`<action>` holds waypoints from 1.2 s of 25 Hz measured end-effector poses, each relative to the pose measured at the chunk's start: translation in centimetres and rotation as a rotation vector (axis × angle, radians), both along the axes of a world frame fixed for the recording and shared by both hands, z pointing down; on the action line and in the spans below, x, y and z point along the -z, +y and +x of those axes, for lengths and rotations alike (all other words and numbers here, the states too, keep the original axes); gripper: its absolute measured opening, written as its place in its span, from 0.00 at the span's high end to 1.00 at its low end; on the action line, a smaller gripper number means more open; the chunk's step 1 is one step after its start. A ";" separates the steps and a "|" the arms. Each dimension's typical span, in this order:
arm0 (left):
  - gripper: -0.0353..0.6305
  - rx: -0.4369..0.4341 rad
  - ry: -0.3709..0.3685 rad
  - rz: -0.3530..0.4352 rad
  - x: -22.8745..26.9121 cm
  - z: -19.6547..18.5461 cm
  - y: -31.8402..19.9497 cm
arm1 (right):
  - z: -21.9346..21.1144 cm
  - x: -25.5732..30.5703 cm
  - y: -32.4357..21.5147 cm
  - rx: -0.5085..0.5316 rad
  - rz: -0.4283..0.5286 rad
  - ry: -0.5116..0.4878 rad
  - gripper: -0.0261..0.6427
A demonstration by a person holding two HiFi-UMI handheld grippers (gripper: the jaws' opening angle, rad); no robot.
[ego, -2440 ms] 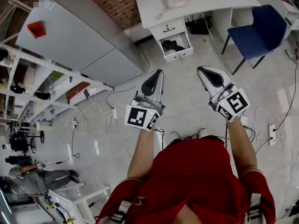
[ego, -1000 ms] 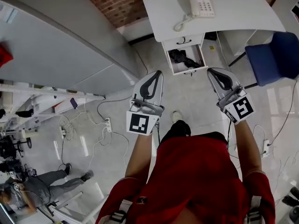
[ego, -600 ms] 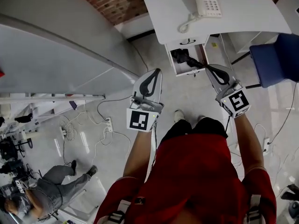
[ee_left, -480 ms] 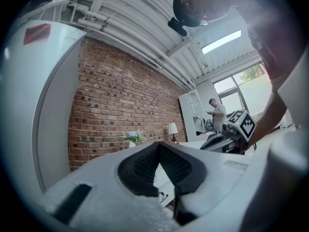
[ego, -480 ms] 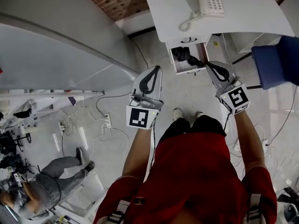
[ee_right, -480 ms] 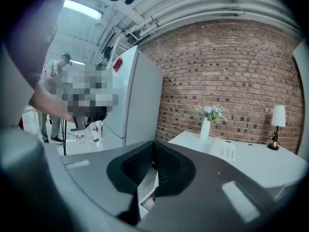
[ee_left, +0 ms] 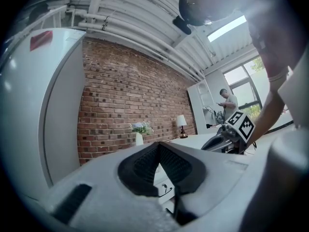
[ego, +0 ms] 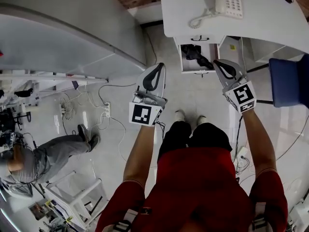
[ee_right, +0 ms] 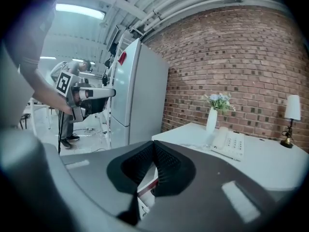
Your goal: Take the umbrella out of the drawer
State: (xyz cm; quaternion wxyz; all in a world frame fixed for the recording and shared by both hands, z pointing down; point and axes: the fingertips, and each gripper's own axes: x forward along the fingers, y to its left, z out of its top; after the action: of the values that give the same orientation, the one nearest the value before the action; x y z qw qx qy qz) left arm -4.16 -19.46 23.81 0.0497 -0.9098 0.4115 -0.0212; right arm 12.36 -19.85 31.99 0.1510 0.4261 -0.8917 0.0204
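Far left, a person (ego: 53, 151) in grey bends low over the floor (ego: 120, 149) among loose cables (ego: 91, 117). Next a tall white cabinet (ego: 72, 33) w/ a red label (ee_left: 42, 39) near its top (print too small to read). L gripper (ego: 158, 66) is held out level above the floor, jaws pressed together w/ nothing between them; its cube (ego: 144, 115) shows a black & white square marker, no letters. Just right of its tip, under the white desk (ego: 275, 23), the lower drawer (ego: 197, 71) stands pulled open. The umbrella (ego: 195, 53), black & folded, lies inside it, one end reaching toward the drawer's right side. R gripper (ego: 217, 62) tilts a bit down, tip just beside that side, near the umbrella's end; contact can't be told. Its jaws are closed tight & empty, w/ the same sort of marker on its own cube. On the desk sits a white phone (ego: 231, 1) w/ keypad, digits illegible. Blue chair (ego: 288, 81) at far right, apart from the drawer
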 end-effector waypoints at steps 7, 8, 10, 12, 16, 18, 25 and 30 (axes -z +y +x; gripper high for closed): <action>0.94 0.013 -0.013 -0.037 -5.7 0.3 -2.1 | -0.7 -5.3 -3.0 0.042 -0.027 0.023 0.94; 0.94 0.012 -0.011 -0.037 -6.4 0.2 -2.3 | -0.9 -6.3 -3.4 0.042 -0.031 0.027 0.94; 0.94 0.004 -0.009 -0.034 -7.9 0.0 -2.7 | -1.2 -8.2 -4.1 0.038 -0.042 0.033 0.94; 0.94 -0.008 -0.006 -0.030 -9.5 -0.2 -2.9 | -1.4 -10.2 -4.5 0.031 -0.052 0.034 0.94; 0.94 -0.025 -0.006 -0.016 -13.1 -0.8 -4.2 | -1.9 -14.2 -5.8 0.020 -0.067 0.044 0.94; 0.94 -0.034 -0.014 -0.007 -15.2 -1.0 -5.2 | -2.0 -16.4 -6.7 0.021 -0.070 0.062 0.94; 0.94 -0.050 -0.019 0.013 -22.4 -1.9 -7.5 | -2.3 -24.4 -9.7 0.027 -0.073 0.117 0.94; 0.94 -0.049 -0.030 0.010 -27.2 -2.0 -8.7 | -2.0 -29.6 -11.5 0.041 -0.080 0.155 0.94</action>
State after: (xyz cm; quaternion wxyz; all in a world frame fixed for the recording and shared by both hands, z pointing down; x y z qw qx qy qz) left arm -6.11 -28.15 51.06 0.0608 -0.9188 0.3886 -0.0314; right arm 10.33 -31.35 61.60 0.2369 0.4016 -0.8844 0.0198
